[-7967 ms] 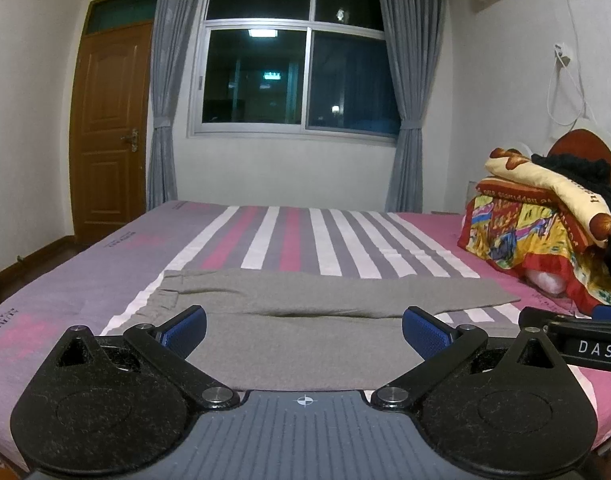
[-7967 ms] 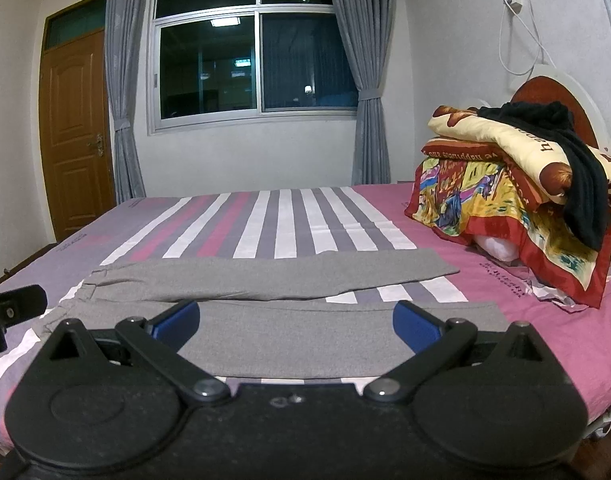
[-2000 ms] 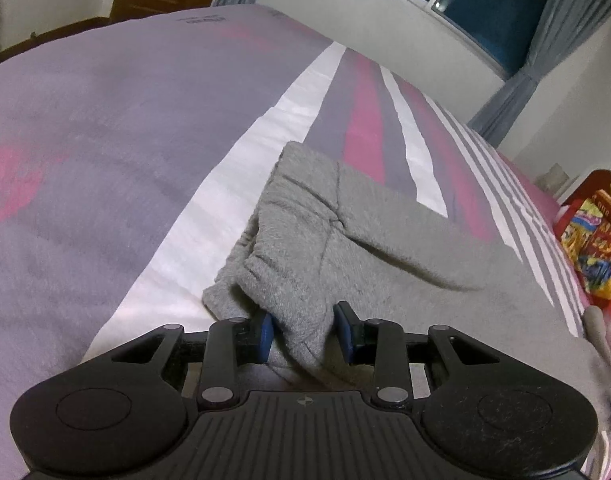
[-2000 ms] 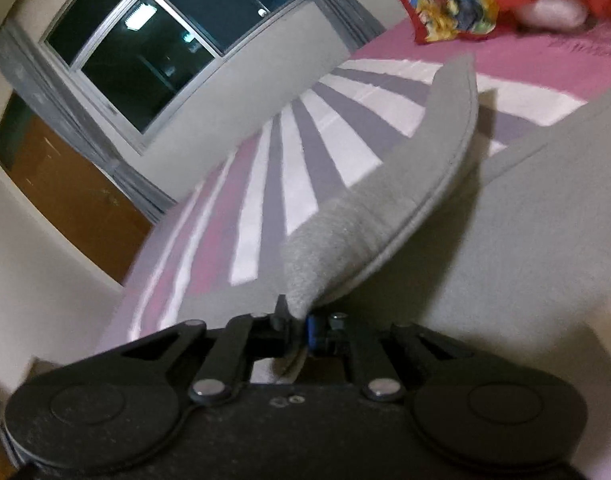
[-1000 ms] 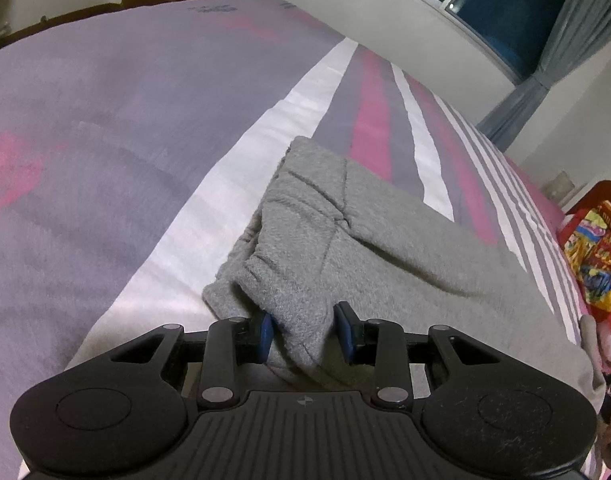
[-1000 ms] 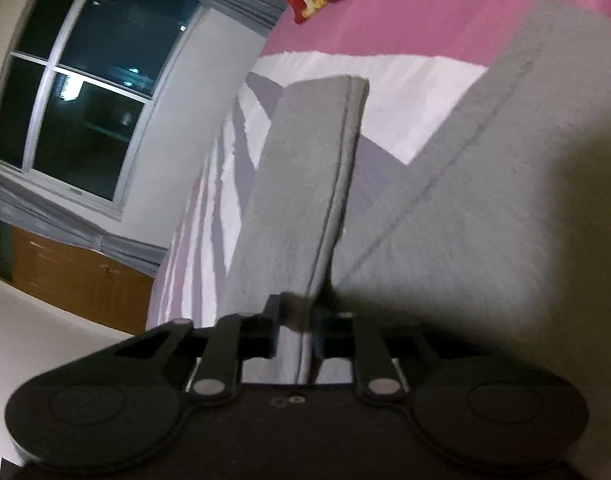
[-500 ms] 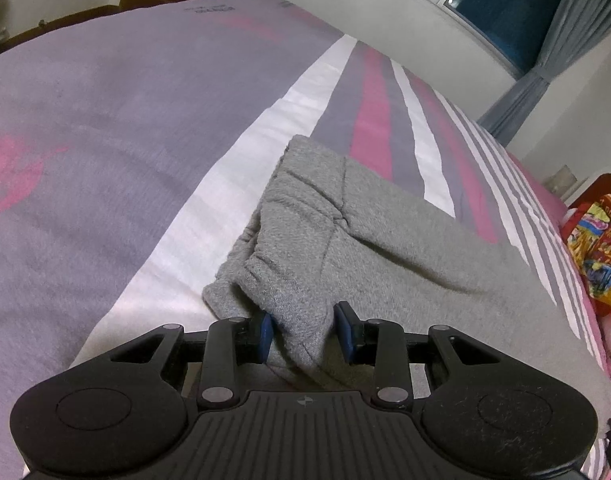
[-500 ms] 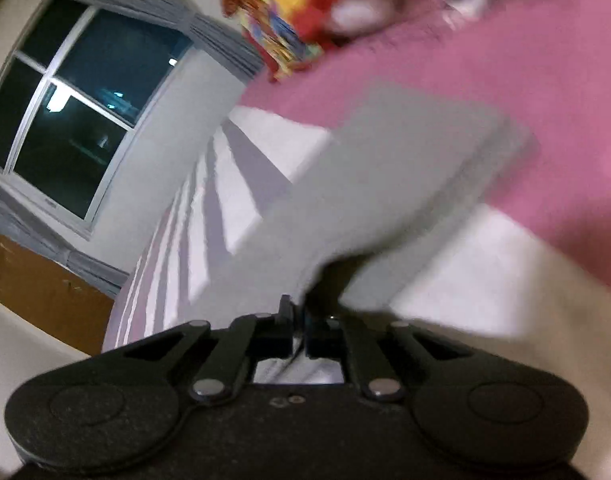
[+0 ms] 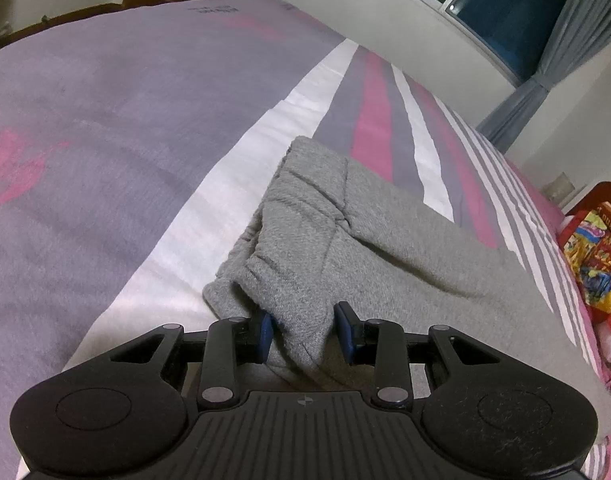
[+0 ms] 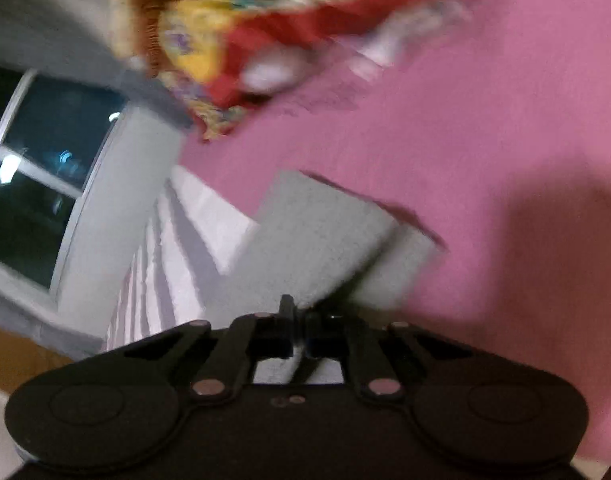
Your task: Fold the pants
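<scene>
- The pants (image 9: pixel 385 264) are grey knit, soft and limp, and lie on the bed (image 9: pixel 105 128) with the bunched waistband end nearest the left gripper and the legs running away toward the right of that view.
- In the right wrist view the leg ends (image 10: pixel 329 240) show as 2 flat layers, one stacked a little askew over the other — the picture is blurred, so finer detail is not clear.
- Judged from the look of the cloth, it is light and will sag wherever it is not held; it should drape and crease easily, and a thick bunched hem gives more to bite on than a single flat layer.
- The left gripper (image 9: pixel 305 330) has its blue fingers (image 9: pixel 265 330) part-way apart with a fold of the waistband between them; the cloth fills the gap and both pads appear to press on it.
- The right gripper (image 10: pixel 299 332) has its fingers drawn fully together, and a thin edge of grey cloth seems to be pinched there — blur keeps me from being sure.
- Good holds are the waistband corner and the leg hems, so the length stays taut.
- Beyond the pants lie the striped bedsheet, a bright patterned quilt (image 10: pixel 209 40) and a dark window (image 9: pixel 505 12).
</scene>
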A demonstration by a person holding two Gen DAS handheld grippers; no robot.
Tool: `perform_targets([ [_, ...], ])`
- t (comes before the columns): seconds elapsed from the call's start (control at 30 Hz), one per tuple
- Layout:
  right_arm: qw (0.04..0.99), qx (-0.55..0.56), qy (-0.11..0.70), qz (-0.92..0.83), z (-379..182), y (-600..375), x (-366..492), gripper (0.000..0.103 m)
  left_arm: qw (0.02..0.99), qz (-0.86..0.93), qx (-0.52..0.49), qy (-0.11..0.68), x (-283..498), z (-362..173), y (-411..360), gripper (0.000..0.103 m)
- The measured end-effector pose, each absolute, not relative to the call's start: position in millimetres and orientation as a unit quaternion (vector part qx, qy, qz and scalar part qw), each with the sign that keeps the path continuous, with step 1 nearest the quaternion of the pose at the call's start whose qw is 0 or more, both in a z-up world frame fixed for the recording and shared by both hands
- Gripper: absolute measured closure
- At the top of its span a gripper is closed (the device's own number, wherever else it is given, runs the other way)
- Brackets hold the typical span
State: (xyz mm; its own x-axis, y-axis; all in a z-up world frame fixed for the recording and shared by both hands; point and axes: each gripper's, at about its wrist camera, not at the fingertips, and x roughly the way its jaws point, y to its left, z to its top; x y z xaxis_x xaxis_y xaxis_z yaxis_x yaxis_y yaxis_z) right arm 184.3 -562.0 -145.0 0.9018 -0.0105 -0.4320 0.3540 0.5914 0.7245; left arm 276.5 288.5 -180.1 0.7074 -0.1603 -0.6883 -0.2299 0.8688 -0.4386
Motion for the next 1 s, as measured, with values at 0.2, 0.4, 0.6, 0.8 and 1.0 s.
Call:
perform_targets([
  [0.2, 0.884, 0.387, 0.222, -0.143, -154.0, -565.6, 171.6, 0.099, 0.887, 0.018, -0.253, 0.386, 277.5, -178.6, 288.2, 0.069],
  [0.4, 0.871, 0.386, 0.257, -0.165, -175.0, -567.5, 169.9, 0.093, 0.887, 0.02, -0.255, 0.385, 278.3, -176.0, 289.2, 0.069],
  [0.6, 0.917, 0.308, 0.2, -0.155, -141.0, -540.2, 162.8, 0.077, 0.905, 0.045, -0.246, 0.346, 258.4, -162.1, 285.1, 0.065],
  [0.8, 0.945, 0.213, 0.232, 0.093, -105.8, -429.9, 247.0, 0.072, 0.913, 0.09, -0.268, 0.295, 239.7, -162.3, 292.2, 0.044],
  [1.0, 0.903, 0.123, 0.301, 0.282, -110.9, -276.7, 369.9, 0.064, 0.902, 0.083, -0.289, 0.311, 251.4, -171.2, 306.0, 0.044],
])
